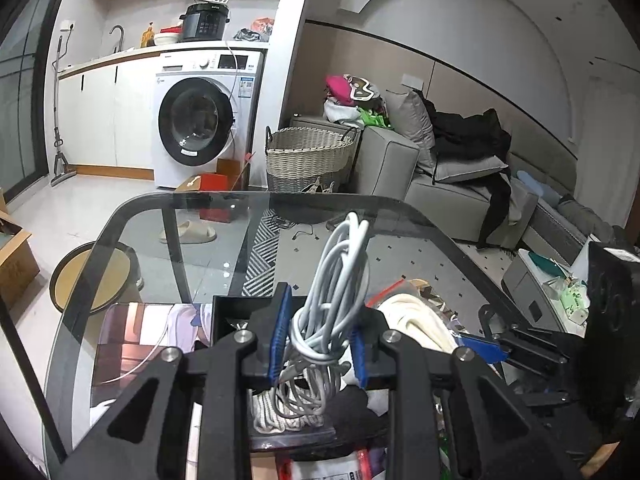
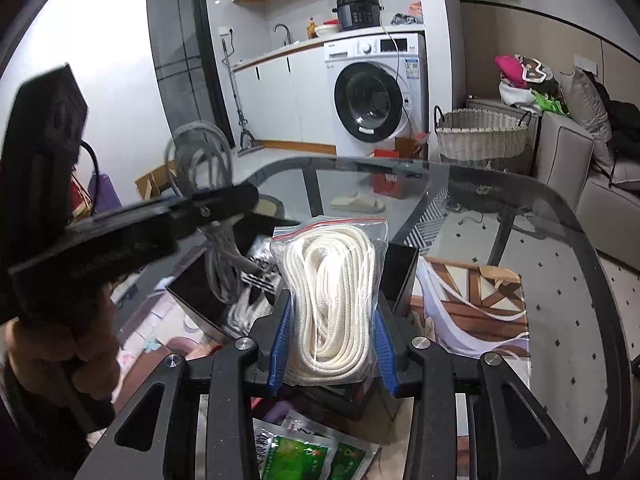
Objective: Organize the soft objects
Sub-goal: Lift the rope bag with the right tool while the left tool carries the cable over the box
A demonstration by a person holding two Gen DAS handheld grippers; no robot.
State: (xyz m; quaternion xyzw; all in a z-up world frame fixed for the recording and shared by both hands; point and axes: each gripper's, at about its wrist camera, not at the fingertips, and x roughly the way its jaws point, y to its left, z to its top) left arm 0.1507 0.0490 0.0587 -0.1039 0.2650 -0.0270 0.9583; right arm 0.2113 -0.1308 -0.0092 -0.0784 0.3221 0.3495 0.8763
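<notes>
a: left gripper [image 1: 318, 344], lower centre of its frame: blue pads closed on a bundle of grey cable [image 1: 336, 280] that rises above the glass table [image 1: 192, 256].

b: right gripper [image 2: 332, 344], lower centre of its frame: jaws clamped on a zip bag of white rope [image 2: 332, 300], red seal strip at top, held above a black box [image 2: 400, 276].

a: legible writing?

b: none. the green packet [image 2: 304, 456] and washing machine [image 2: 380, 96] labels are too small to read.

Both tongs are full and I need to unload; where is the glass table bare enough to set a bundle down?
The far half of the glass table, beyond the black box and printed mat, is bare to its curved edge. The near side is crowded: box, mat, packets.
</notes>
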